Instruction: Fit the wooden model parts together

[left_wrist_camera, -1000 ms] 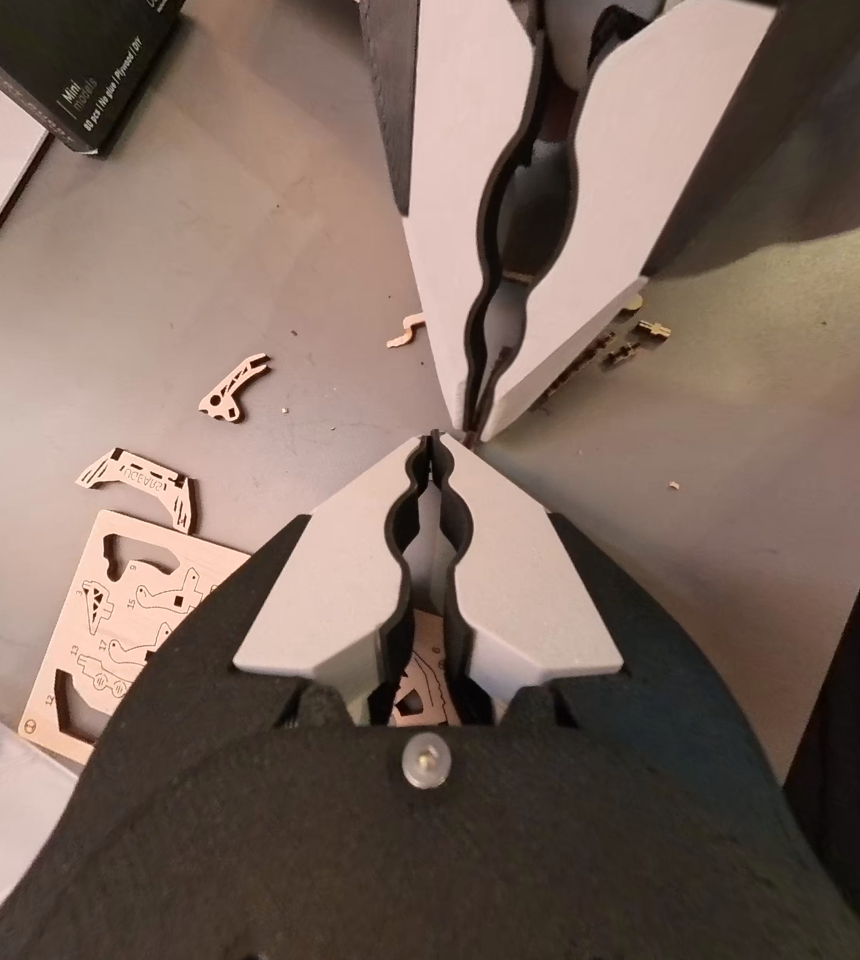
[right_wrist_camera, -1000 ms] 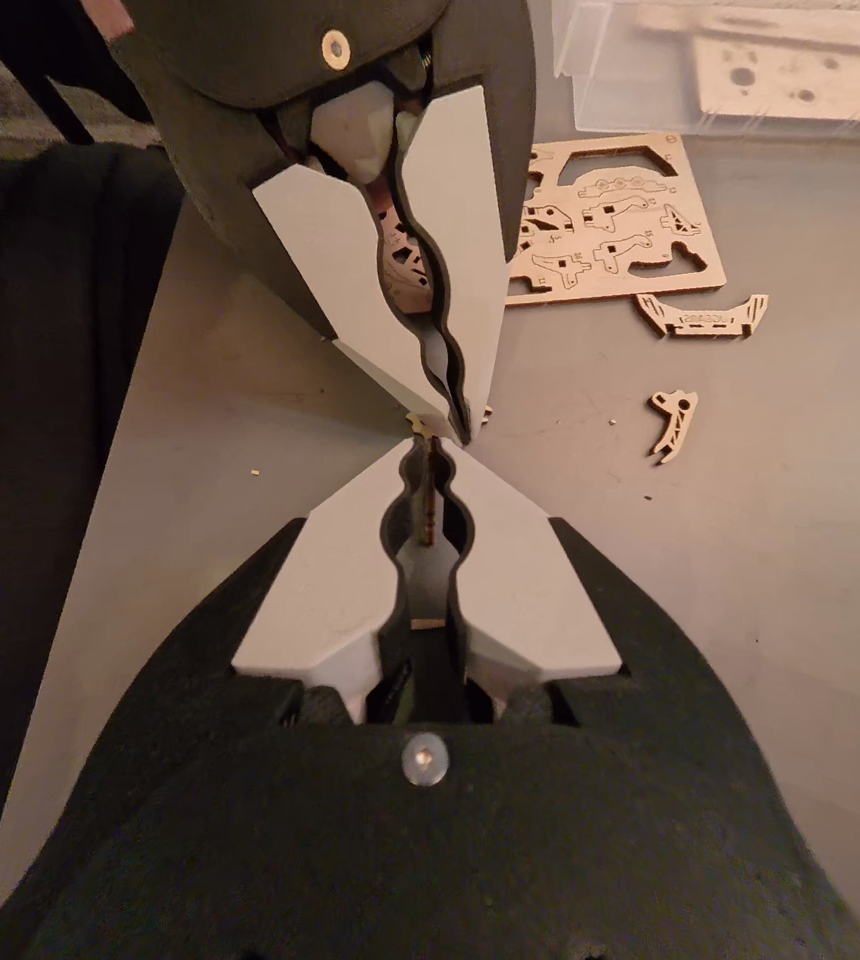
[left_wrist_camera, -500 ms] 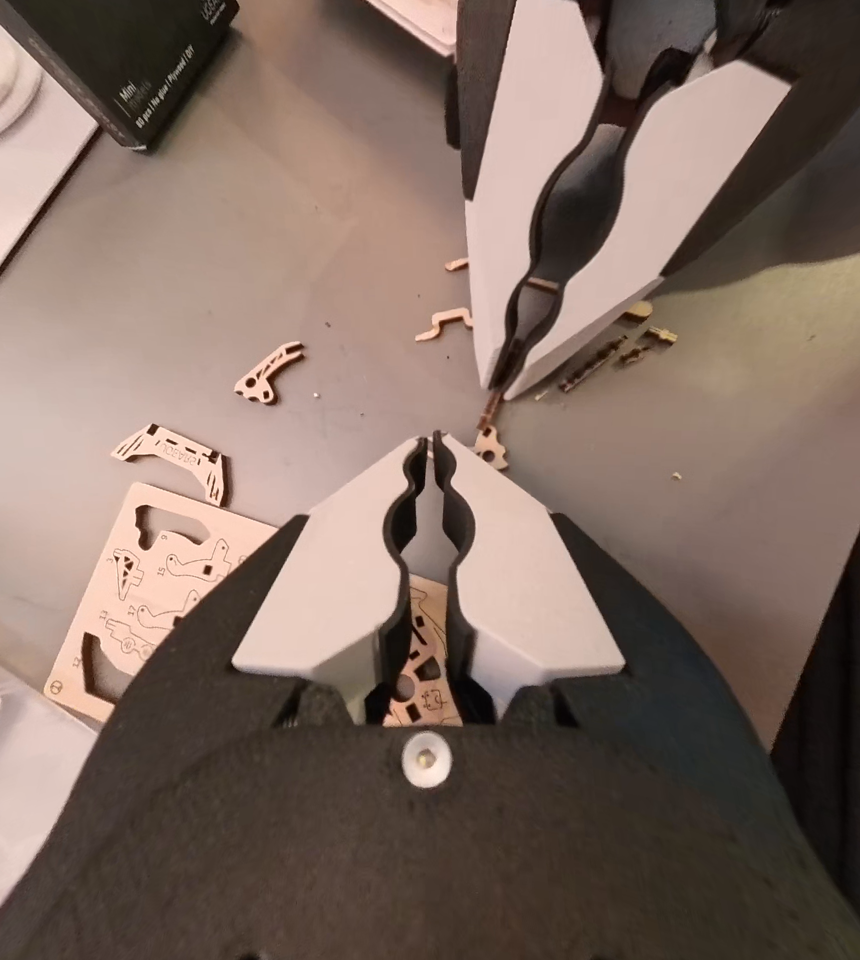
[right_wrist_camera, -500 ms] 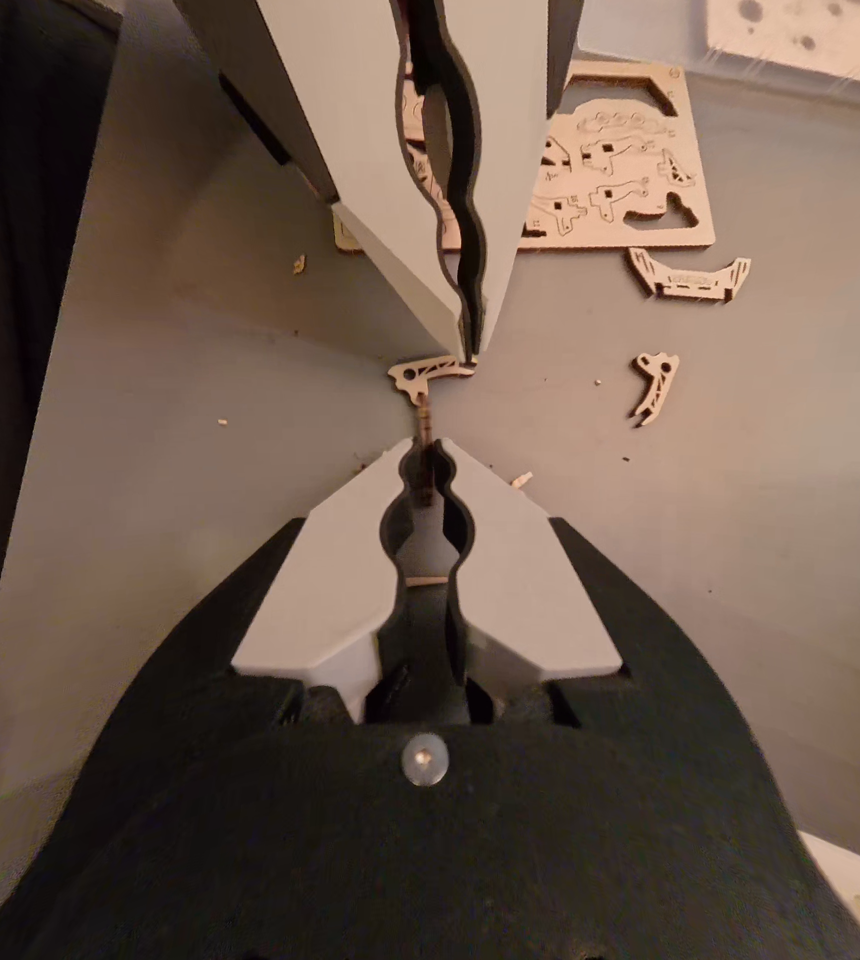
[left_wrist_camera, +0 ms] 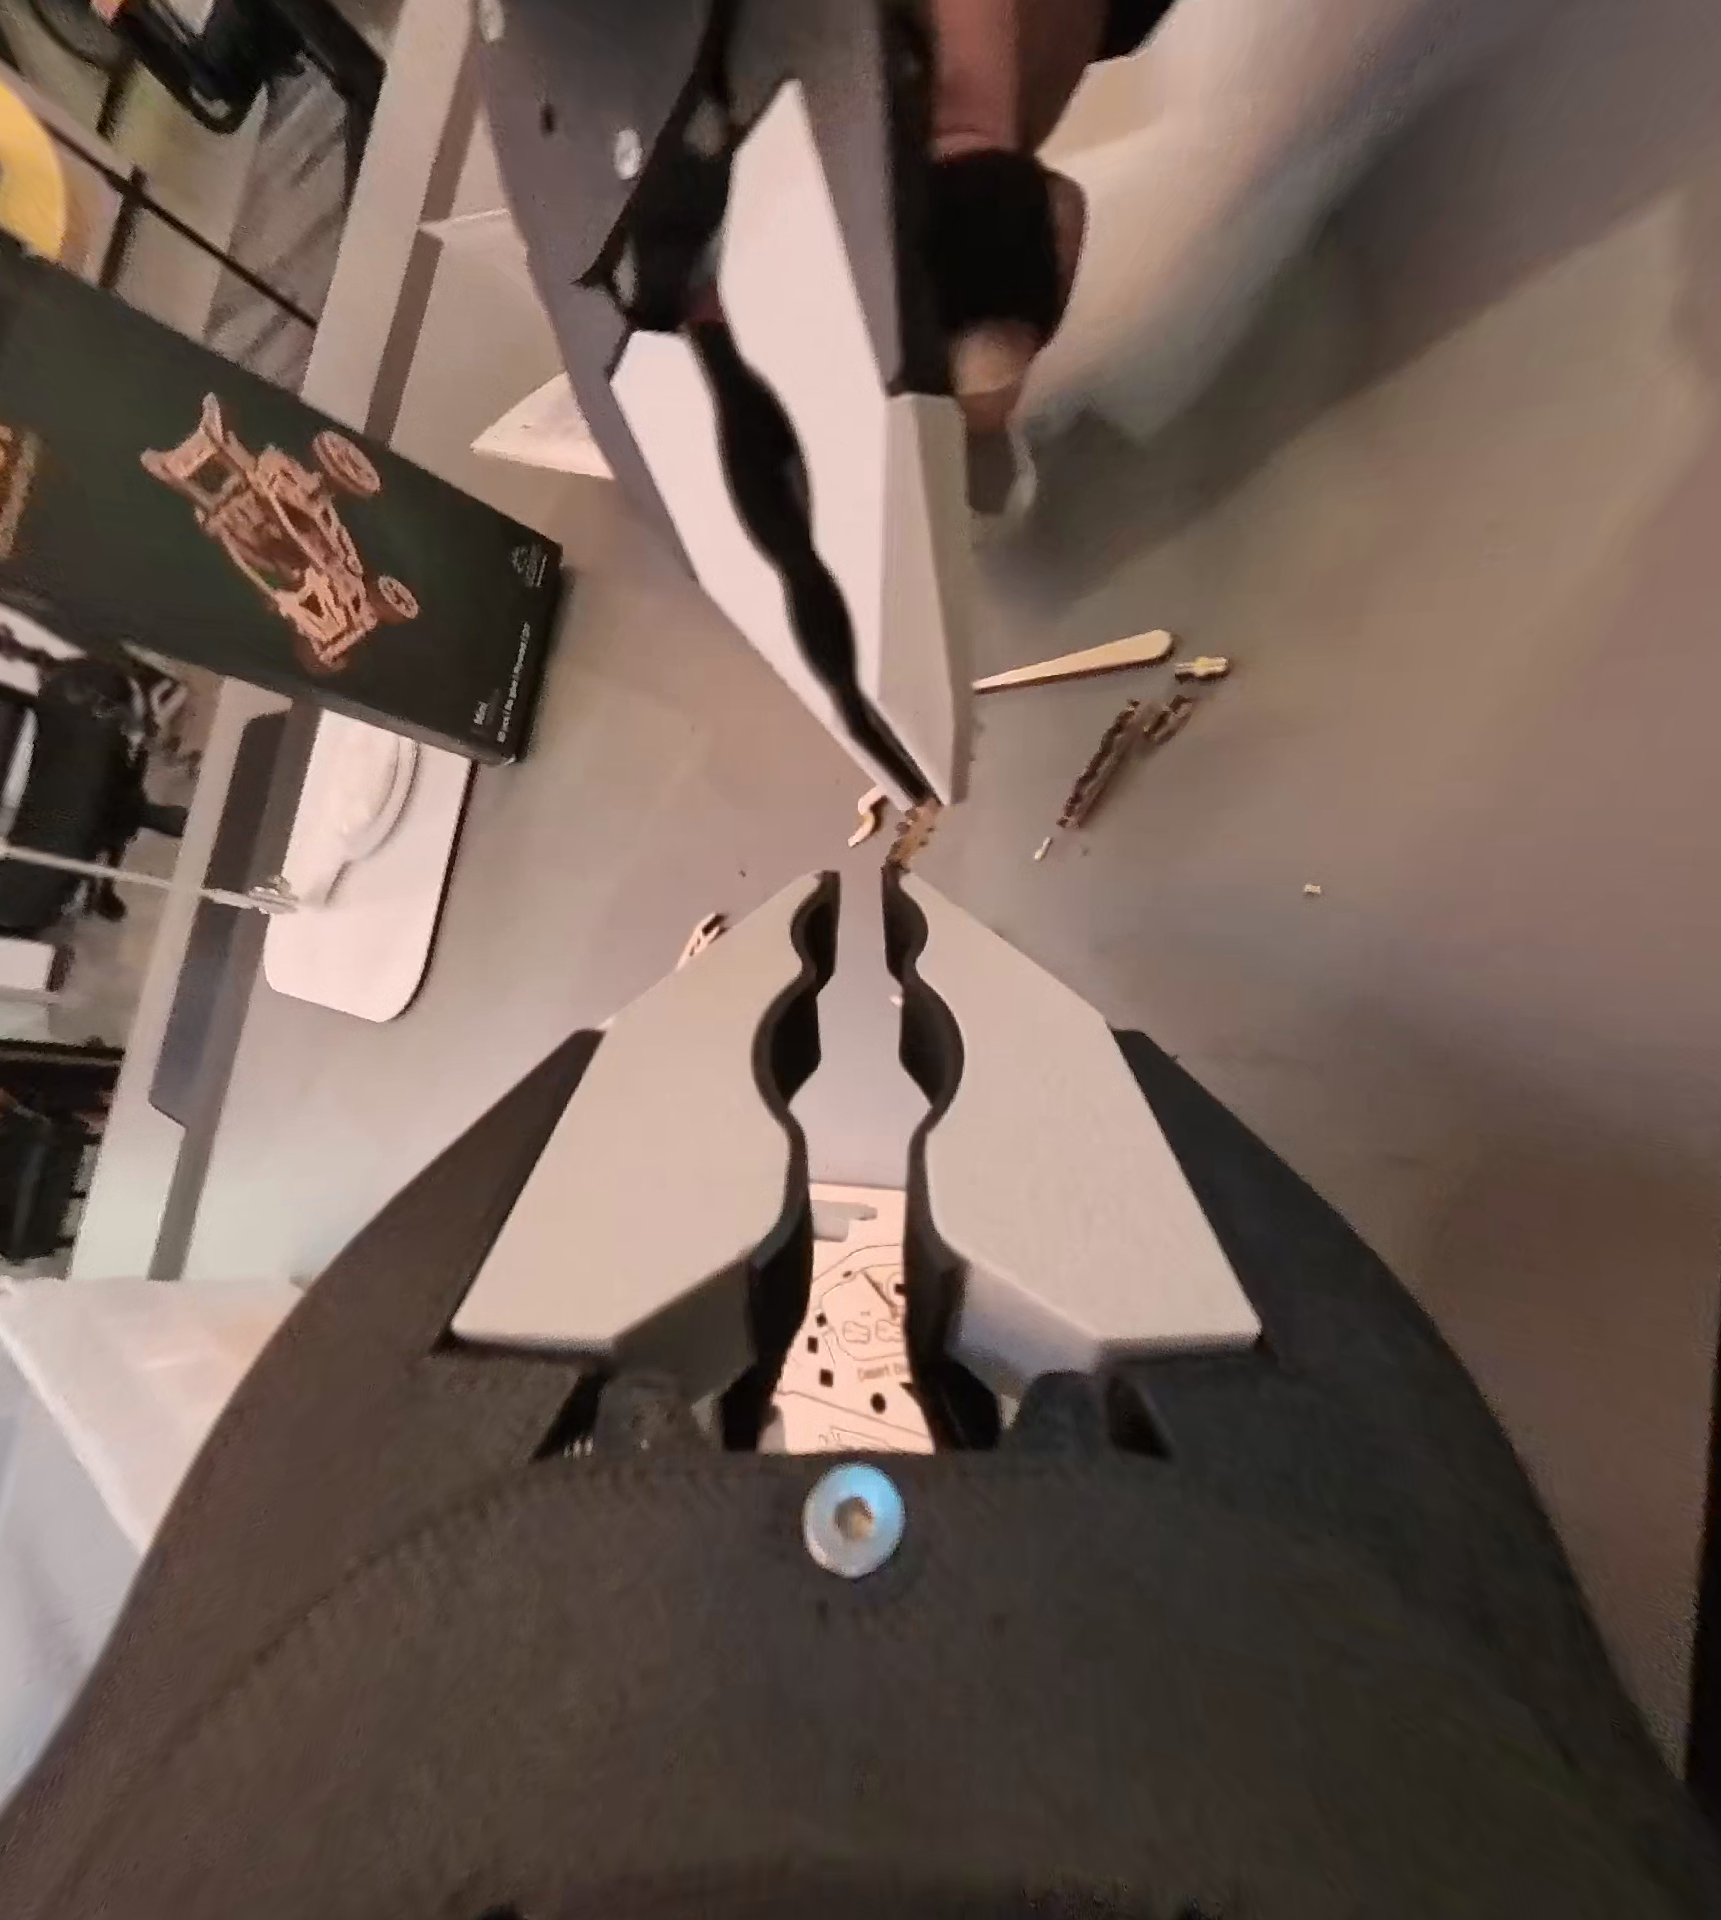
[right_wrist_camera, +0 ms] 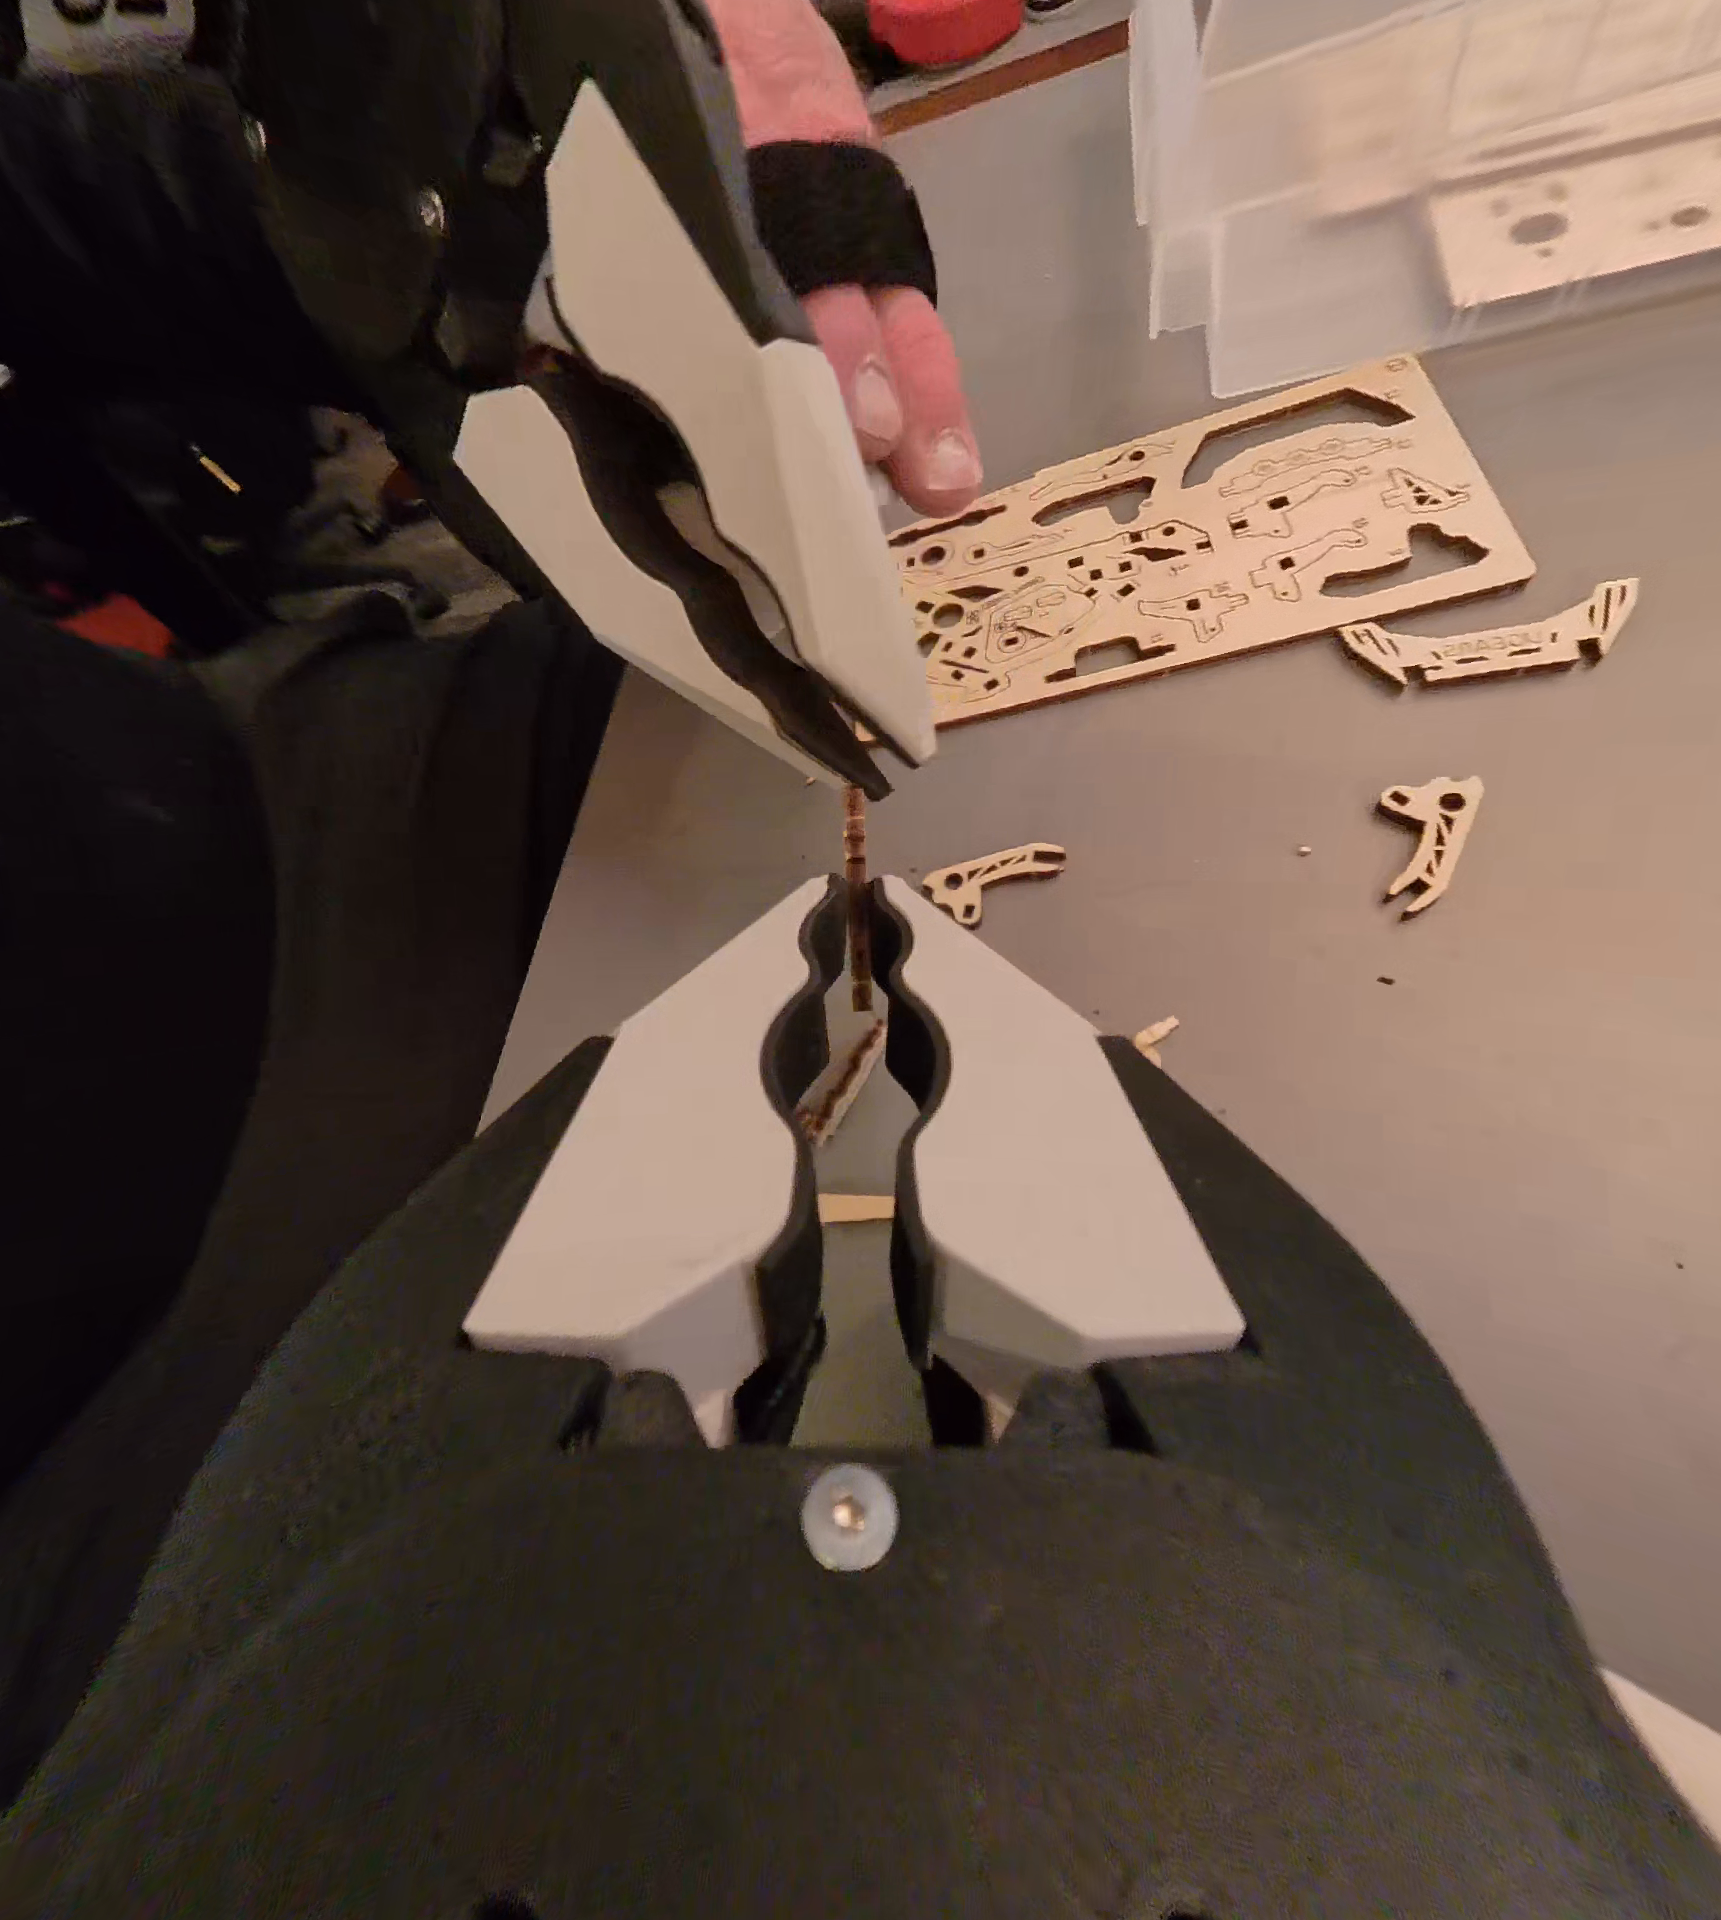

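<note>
Over grey table (right_wrist_camera: 1458, 1143), right tongs (right_wrist_camera: 856, 883) pinch wooden strip (right_wrist_camera: 856, 935).

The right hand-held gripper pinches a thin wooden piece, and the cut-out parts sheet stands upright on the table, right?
Not quite. The cut-out parts sheet lies flat on the grey table, as the right wrist view shows. The right hand-held gripper does pinch a thin wooden piece.

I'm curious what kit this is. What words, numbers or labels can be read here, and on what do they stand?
I don't copy out writing, so here is only what bears it.
Dark box: large lettering beside a picture of a wooden model, and small print at its end.
Wooden sheet: tiny engraved marks by the cut-outs, too small to read.
Curved wooden part: one engraved word.
</note>
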A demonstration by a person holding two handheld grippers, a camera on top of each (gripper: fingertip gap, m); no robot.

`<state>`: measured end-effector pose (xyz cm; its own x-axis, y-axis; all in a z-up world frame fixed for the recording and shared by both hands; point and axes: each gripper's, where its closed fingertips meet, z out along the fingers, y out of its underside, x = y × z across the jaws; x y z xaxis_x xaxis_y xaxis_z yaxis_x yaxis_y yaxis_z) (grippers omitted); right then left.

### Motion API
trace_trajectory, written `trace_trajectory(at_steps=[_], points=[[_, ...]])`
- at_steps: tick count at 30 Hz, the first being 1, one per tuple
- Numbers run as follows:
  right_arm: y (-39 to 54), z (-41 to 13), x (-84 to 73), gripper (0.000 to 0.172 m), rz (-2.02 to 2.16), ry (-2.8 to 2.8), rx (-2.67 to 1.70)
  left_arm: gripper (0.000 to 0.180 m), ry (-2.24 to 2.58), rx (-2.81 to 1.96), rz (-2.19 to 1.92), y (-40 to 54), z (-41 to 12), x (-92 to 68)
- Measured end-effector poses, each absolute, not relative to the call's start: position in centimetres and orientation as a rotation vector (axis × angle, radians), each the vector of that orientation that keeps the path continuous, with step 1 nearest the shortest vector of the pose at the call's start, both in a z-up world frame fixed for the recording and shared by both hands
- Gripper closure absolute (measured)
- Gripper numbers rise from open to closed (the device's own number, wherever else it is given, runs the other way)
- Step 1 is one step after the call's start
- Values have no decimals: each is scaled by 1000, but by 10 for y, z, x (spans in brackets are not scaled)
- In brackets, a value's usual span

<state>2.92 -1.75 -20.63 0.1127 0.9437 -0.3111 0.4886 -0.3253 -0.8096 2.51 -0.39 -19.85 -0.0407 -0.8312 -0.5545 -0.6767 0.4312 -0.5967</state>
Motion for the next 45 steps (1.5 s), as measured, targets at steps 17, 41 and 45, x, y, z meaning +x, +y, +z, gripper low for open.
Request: trace_trajectory(at_steps=[17, 41, 45], points=[[-13, -196, 32, 165, 1147, -1353, -1881, 180, 1784, -1235, -127, -11, -201, 29], [-14, -124, 17, 172, 1337, -959, -1547, 180, 1174, -1425, -1203, -18, -134, 24], [-15, -121, 15, 165, 1361, -934, -1542, 180, 1162, -1430, -1233, -16, -134, 23]])
